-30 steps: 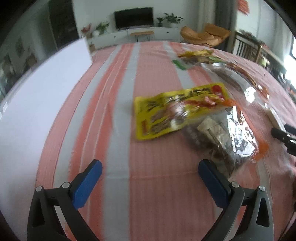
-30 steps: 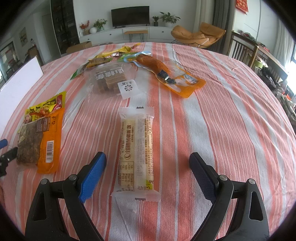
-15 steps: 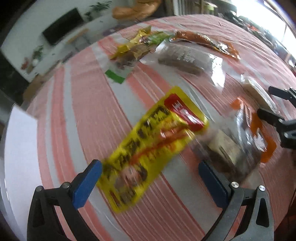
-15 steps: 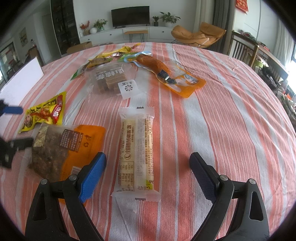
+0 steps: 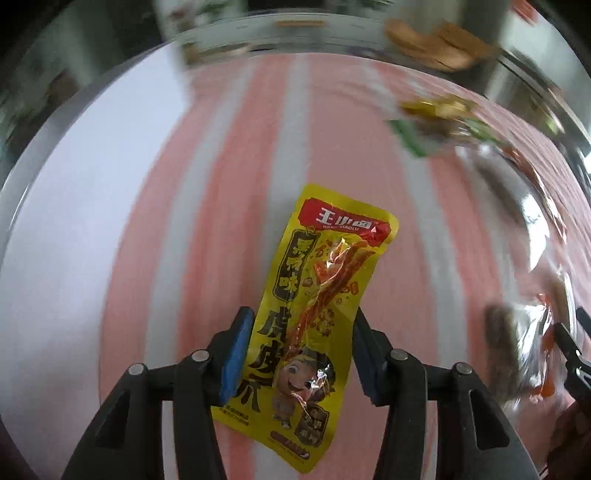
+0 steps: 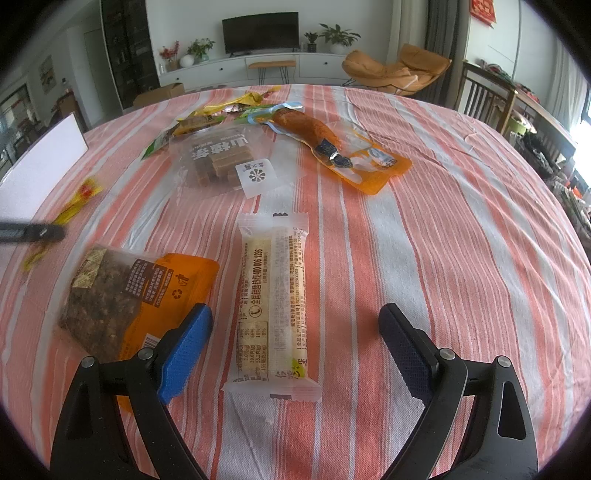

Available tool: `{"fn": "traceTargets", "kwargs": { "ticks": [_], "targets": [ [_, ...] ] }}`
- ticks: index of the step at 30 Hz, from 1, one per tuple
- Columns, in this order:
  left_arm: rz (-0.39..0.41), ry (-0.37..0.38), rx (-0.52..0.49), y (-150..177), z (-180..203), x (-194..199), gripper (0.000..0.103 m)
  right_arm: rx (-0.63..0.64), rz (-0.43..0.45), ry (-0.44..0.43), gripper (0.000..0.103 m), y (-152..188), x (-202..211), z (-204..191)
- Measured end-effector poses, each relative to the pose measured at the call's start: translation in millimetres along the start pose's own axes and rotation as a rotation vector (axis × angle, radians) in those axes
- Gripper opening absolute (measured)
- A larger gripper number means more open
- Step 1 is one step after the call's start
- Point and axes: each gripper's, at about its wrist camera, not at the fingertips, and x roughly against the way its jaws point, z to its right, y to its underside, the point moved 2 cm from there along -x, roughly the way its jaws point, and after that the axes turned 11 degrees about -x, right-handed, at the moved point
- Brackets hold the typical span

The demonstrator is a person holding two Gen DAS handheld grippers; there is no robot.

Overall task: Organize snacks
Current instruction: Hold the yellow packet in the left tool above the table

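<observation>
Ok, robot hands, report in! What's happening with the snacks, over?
Left gripper closing on the yellow snack packet. Right gripper open over the long white packet. Nothing in the way.

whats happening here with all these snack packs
A person is sorting snacks on a striped tablecloth with two handheld grippers. The left gripper is closing on a yellow snack packet that sits between its pads. The right gripper is open, with a long white bar packet lying between its fingers.

A dark television (image 6: 260,31) hangs on the white wall above a long white cabinet (image 6: 236,72); right of it, 1 orange lounge chair (image 6: 395,70).
</observation>
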Motion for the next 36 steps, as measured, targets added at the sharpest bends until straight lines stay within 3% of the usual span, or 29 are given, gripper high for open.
{"fn": "traceTargets", "kwargs": {
  "ticks": [2, 3, 5, 8, 10, 15, 36],
  "targets": [
    [0.040, 0.060, 0.068, 21.7, -14.5, 7.4, 0.063, 0.000, 0.000, 0.000, 0.094, 0.0, -0.2, -0.1],
    [0.065, 0.089, 0.062, 26.5, -16.8, 9.7, 0.083, 0.000, 0.000, 0.000, 0.094, 0.1, 0.2, 0.0],
    [0.050, 0.093, 0.008, 30.8, -17.3, 5.8, 0.099, 0.000, 0.000, 0.000, 0.094, 0.0, -0.1, 0.0],
    [0.055, 0.049, -0.160, 32.3, -9.6, -1.4, 0.102, 0.000, 0.000, 0.000, 0.094, 0.1, 0.2, 0.0],
    [0.111, 0.058, -0.229, 30.1, -6.2, -3.7, 0.103, 0.000, 0.000, 0.000, 0.094, 0.2, 0.4, 0.1],
    [0.201, 0.057, -0.203, 28.1, -13.1, -8.2, 0.103, 0.000, 0.000, 0.000, 0.094, 0.2, 0.7, 0.1],
    [0.214, 0.050, -0.186, 28.3, -12.5, -10.4, 0.103, 0.000, 0.000, 0.001, 0.094, 0.3, 1.4, 0.3]
  ]
}}
